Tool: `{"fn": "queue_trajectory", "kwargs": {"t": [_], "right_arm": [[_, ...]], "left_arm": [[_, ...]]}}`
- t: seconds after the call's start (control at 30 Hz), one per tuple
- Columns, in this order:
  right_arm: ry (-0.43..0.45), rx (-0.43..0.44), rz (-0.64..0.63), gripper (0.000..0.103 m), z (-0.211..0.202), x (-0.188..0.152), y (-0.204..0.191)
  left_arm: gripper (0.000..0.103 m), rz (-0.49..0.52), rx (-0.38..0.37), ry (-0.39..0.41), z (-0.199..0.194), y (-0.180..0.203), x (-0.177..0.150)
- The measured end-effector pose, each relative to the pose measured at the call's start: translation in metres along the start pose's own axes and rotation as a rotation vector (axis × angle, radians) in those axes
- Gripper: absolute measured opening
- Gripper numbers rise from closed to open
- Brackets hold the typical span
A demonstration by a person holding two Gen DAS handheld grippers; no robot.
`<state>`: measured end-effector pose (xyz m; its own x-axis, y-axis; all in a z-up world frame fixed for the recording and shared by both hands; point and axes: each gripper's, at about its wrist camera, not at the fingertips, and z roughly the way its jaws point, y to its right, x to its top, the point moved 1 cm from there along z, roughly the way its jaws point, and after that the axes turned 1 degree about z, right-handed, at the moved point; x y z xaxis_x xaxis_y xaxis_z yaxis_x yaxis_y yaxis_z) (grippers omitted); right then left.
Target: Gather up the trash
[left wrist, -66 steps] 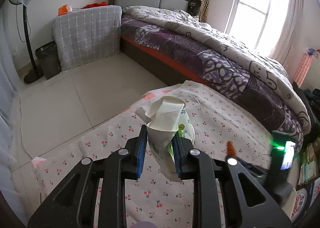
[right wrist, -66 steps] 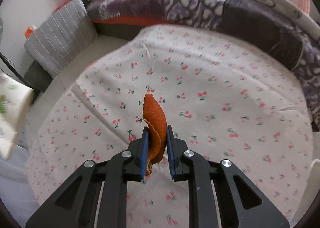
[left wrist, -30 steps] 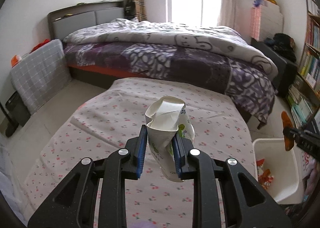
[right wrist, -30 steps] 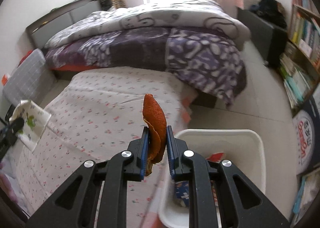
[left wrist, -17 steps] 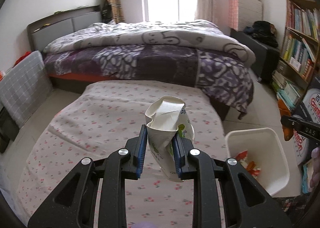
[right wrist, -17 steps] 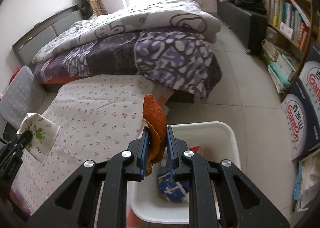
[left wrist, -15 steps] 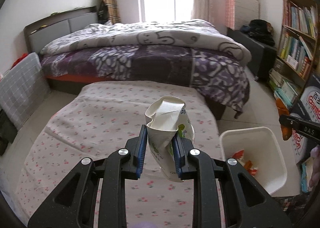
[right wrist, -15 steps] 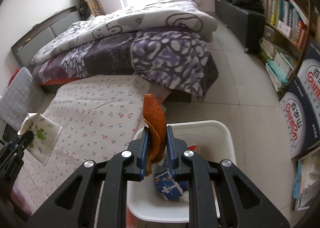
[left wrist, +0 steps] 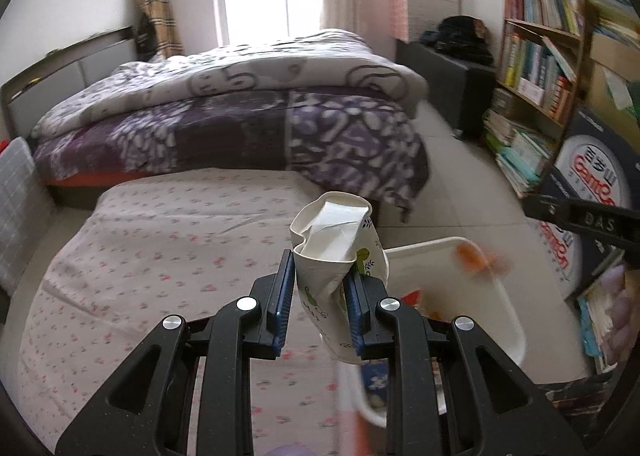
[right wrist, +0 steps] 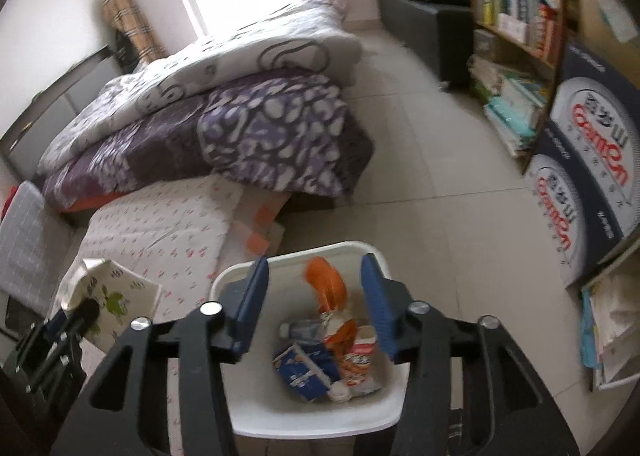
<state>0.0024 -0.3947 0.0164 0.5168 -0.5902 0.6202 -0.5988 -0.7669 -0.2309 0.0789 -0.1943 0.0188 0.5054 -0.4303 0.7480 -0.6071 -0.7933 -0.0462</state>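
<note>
My left gripper point(left wrist: 319, 298) is shut on a crushed white paper cup point(left wrist: 335, 252) with green print, held over the edge of the cherry-print mat. The same cup point(right wrist: 110, 302) shows at the lower left of the right wrist view. My right gripper point(right wrist: 316, 306) hangs over the white trash bin point(right wrist: 256, 412), and its jaws are opening. An orange peel point(right wrist: 326, 286) drops free between them, blurred, touching neither pad. In the left wrist view the peel point(left wrist: 472, 258) falls above the bin point(left wrist: 508, 320), under the dark arm of the right gripper.
The bin holds a blue carton point(right wrist: 304, 370), a clear bottle point(right wrist: 302, 329) and snack wrappers. A bed with a purple quilt point(left wrist: 248, 128) lies behind the mat point(left wrist: 160, 240). A bookshelf point(left wrist: 540, 68) and printed boxes point(right wrist: 580, 160) stand to the right on the tiled floor.
Both grippers swung right from the mat toward the bin. The right gripper's jaws parted and let go of the orange peel, which now falls into the bin. The left keeps its grip on the cup.
</note>
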Motion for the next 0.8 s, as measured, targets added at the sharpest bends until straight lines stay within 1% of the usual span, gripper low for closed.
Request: {"fn": "queue_trajectory", "kwargs": {"t": [0.07,0.2,0.27,0.4,0.5,0.53,0.57,0.6,0.63,0.73,0.8], "right_arm": [[0.017,-0.019,0.018,0.066,-0.004,0.002,0.009],[0.042,-0.052,0.053,0.069,-0.010,0.006,0.027],[0.050,-0.064,0.074,0.073,-0.012,0.009,0.035],[0.070,-0.087,0.102,0.074,-0.017,0.011,0.048],[0.089,-0.102,0.109,0.075,-0.022,0.013,0.053],[0.092,-0.105,0.109,0.076,-0.023,0.014,0.054],[0.096,-0.106,0.109,0.076,-0.024,0.014,0.054],[0.101,-0.108,0.108,0.077,-0.025,0.014,0.054],[0.107,-0.112,0.103,0.078,-0.026,0.014,0.053],[0.128,-0.119,0.078,0.078,-0.029,0.015,0.050],[0.150,-0.121,0.063,0.081,-0.034,0.015,0.047]], "left_arm": [[0.023,0.014,-0.020,0.001,0.002,0.014,0.002],[0.023,0.032,-0.053,-0.005,0.007,0.036,0.005],[0.023,0.036,-0.067,-0.007,0.009,0.046,0.005],[0.024,0.037,-0.092,-0.010,0.012,0.061,0.006],[0.025,0.017,-0.123,-0.028,0.017,0.069,0.006],[0.027,0.009,-0.133,-0.035,0.018,0.071,0.005],[0.038,0.003,-0.141,-0.040,0.019,0.073,0.004],[0.051,0.000,-0.146,-0.042,0.019,0.075,0.003],[0.055,-0.003,-0.152,-0.042,0.018,0.077,0.002],[0.061,-0.003,-0.143,-0.035,0.011,0.080,-0.002],[0.069,-0.007,-0.128,-0.036,0.006,0.078,-0.006]]}}
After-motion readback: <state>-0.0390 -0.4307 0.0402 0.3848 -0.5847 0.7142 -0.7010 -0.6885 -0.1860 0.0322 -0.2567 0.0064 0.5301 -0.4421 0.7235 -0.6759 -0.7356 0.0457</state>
